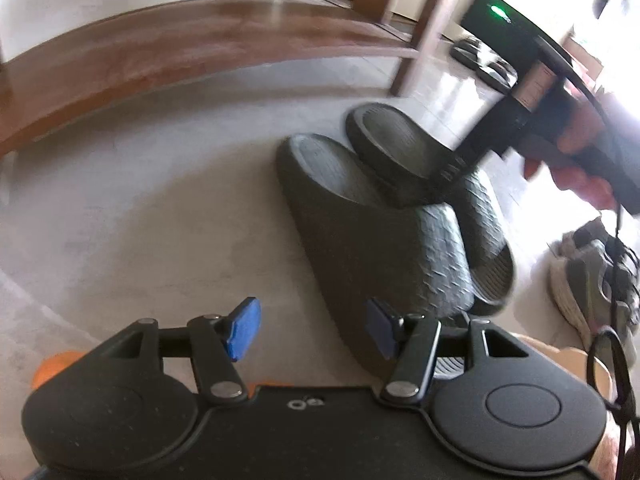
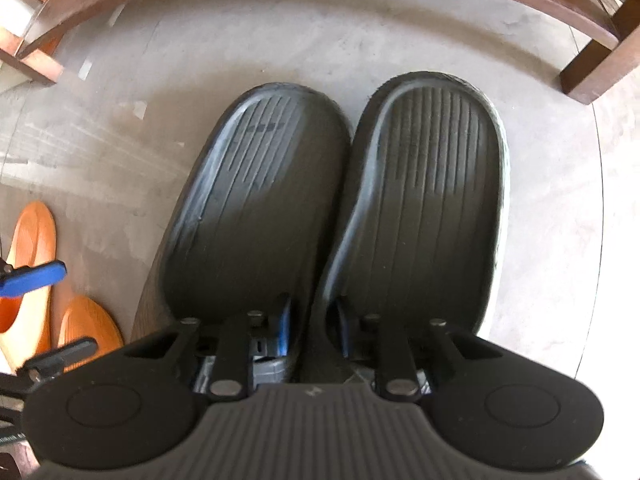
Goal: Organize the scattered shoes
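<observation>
Two dark grey slippers lie side by side on the grey floor, one (image 1: 372,232) nearer me and one (image 1: 404,148) behind it. In the right wrist view they fill the frame, the left slipper (image 2: 256,200) and the right slipper (image 2: 424,192) with heels pointing away. My right gripper (image 2: 312,320) is shut on the inner walls of both slippers where they meet; it also shows in the left wrist view (image 1: 456,168). My left gripper (image 1: 312,328) is open and empty, just left of the nearer slipper's toe.
A wooden bench or table frame (image 1: 192,52) runs along the back, with a leg (image 2: 600,68) at the right. An orange pair of shoes (image 2: 36,264) lies to the left. A grey sneaker (image 1: 588,284) lies at the right. Black shoes (image 1: 480,60) lie far back.
</observation>
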A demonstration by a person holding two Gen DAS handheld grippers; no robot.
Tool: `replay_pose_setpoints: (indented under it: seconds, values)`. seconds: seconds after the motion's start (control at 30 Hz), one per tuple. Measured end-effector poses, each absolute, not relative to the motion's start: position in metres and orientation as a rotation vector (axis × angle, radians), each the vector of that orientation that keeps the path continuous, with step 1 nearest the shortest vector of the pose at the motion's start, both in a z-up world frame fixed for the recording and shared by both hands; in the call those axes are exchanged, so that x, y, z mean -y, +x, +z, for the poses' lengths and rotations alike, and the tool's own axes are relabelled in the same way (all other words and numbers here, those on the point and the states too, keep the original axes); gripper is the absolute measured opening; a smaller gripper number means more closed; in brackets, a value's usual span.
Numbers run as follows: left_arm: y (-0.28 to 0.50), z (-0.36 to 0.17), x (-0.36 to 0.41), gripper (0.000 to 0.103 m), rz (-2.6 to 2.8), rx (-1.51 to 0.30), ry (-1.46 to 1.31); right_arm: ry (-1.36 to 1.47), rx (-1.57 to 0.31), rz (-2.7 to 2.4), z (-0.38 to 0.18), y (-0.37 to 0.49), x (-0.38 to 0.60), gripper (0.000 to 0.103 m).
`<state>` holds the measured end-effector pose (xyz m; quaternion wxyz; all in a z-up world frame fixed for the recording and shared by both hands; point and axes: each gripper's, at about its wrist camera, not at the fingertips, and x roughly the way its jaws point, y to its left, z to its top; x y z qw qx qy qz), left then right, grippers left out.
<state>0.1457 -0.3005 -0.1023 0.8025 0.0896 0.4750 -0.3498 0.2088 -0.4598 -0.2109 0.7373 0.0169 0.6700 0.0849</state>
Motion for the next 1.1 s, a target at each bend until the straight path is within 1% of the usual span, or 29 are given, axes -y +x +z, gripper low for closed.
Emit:
replay_pose_setpoints:
  seconds: [0.1, 0.2, 0.27, 0.4, 0.43, 0.53, 0.57, 0.6, 0.67, 0.77, 0.87, 0.9, 1.0, 1.1]
  values:
    - [0.137, -0.106, 0.314, 0.059, -0.831, -1.028, 0.223, 0.047, -1.522, 0.197, -0.206, 0.234, 0.485, 0.027]
    - [0.131, -0.114, 0.325, 0.059, -0.900, -1.062, 0.231, 0.035, -1.625, 0.234, -0.214, 0.236, 0.488, 0.032]
    - [0.132, -0.120, 0.329, 0.059, -0.919, -1.097, 0.207, 0.025, -1.680, 0.244, -0.221, 0.246, 0.483, 0.038]
    - [0.137, -0.130, 0.335, 0.062, -0.891, -1.143, 0.171, -0.042, -1.731, 0.254, -0.227, 0.258, 0.470, 0.038]
    - [0.139, -0.131, 0.336, 0.062, -0.877, -1.144, 0.157, -0.067, -1.737, 0.255, -0.228, 0.260, 0.466, 0.037]
    - [0.140, -0.128, 0.335, 0.064, -0.850, -1.104, 0.113, -0.143, -1.699, 0.252, -0.226, 0.257, 0.456, 0.034]
    - [0.138, -0.126, 0.334, 0.061, -0.845, -1.079, 0.099, -0.172, -1.669, 0.252, -0.224, 0.253, 0.454, 0.031]
    - [0.139, -0.122, 0.335, 0.064, -0.838, -1.050, 0.101, -0.183, -1.635, 0.253, -0.221, 0.249, 0.453, 0.030]
    - [0.143, -0.118, 0.337, 0.064, -0.844, -1.029, 0.113, -0.144, -1.602, 0.253, -0.219, 0.246, 0.458, 0.028]
    - [0.145, -0.112, 0.335, 0.063, -0.835, -1.015, 0.118, 0.016, -1.549, 0.220, -0.219, 0.244, 0.480, 0.026]
    - [0.141, -0.104, 0.322, 0.063, -0.798, -0.980, 0.080, 0.201, -1.447, 0.159, -0.216, 0.239, 0.509, 0.025]
    - [0.141, -0.102, 0.319, 0.063, -0.789, -0.972, 0.073, 0.224, -1.429, 0.152, -0.215, 0.238, 0.513, 0.025]
    - [0.140, -0.091, 0.307, 0.063, -0.756, -0.930, 0.044, 0.401, -1.246, 0.126, -0.202, 0.226, 0.542, 0.025]
    - [0.141, -0.078, 0.297, 0.063, -0.736, -0.881, 0.012, 0.463, -1.157, 0.128, -0.191, 0.216, 0.551, 0.025]
